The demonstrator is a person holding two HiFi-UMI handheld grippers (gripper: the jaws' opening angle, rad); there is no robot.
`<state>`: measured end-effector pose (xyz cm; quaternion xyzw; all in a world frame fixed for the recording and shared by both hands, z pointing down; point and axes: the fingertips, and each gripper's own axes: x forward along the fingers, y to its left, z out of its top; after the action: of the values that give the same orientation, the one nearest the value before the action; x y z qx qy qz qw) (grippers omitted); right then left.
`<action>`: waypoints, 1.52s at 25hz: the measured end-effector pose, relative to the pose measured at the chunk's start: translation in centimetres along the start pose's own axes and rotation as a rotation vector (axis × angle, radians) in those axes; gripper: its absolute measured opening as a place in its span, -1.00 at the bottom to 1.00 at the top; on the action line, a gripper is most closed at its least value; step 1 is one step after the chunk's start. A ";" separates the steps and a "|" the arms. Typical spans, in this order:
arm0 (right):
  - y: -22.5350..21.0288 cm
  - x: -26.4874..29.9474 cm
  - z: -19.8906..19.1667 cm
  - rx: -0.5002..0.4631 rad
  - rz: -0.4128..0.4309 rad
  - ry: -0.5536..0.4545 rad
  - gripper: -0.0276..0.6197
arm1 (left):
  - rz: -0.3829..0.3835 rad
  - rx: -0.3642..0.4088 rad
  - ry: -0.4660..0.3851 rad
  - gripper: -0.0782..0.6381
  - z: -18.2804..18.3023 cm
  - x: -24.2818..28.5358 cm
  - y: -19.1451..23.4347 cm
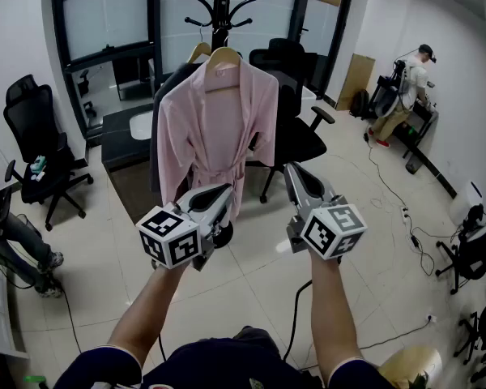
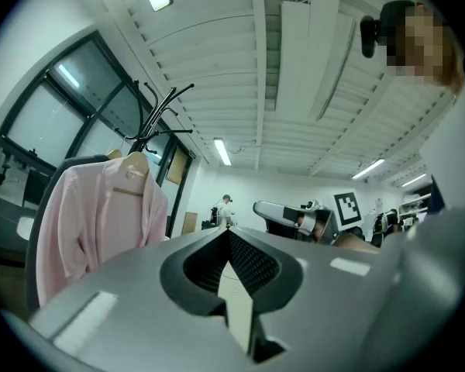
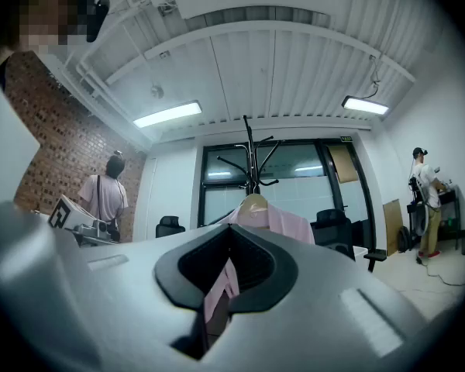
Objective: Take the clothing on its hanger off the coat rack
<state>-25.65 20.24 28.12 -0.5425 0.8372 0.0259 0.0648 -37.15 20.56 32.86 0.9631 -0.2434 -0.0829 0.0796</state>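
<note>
A pink robe [image 1: 215,128] hangs on a wooden hanger [image 1: 223,57] from the black coat rack [image 1: 221,6]. A second wooden hanger [image 1: 198,51] with a dark garment [image 1: 164,96] hangs behind it. My left gripper [image 1: 227,191] is shut and empty, low in front of the robe's hem and apart from it. Beside it, my right gripper [image 1: 294,168] is shut too, with nothing held. In the left gripper view the robe [image 2: 85,223] is off to the left of the shut left gripper [image 2: 229,231]. The right gripper view has the robe [image 3: 291,223] straight beyond the right gripper [image 3: 231,227].
A black office chair [image 1: 40,144] stands at the left and another [image 1: 296,128] behind the rack. A person [image 1: 409,87] works at the far right wall. Cables [image 1: 405,217] trail over the tiled floor at right. Someone's legs [image 1: 16,241] show at the left edge.
</note>
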 end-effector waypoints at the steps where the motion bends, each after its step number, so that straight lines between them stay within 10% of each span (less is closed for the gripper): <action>1: -0.8 0.1 0.0 -0.004 0.010 0.004 -0.91 | 0.014 0.005 -0.001 -0.75 0.0 0.8 0.2; 17: -10.4 6.3 -0.3 -0.021 0.152 0.048 -0.91 | 0.254 0.136 0.018 -0.75 2.5 9.4 7.7; 38: -13.2 23.2 -1.8 -0.056 0.251 0.065 -0.91 | 0.458 0.430 0.101 -0.51 9.9 14.2 28.6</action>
<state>-23.07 -6.41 27.13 -0.4356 0.8991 0.0394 0.0187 -39.88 -12.27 27.06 0.8810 -0.4614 0.0385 -0.0973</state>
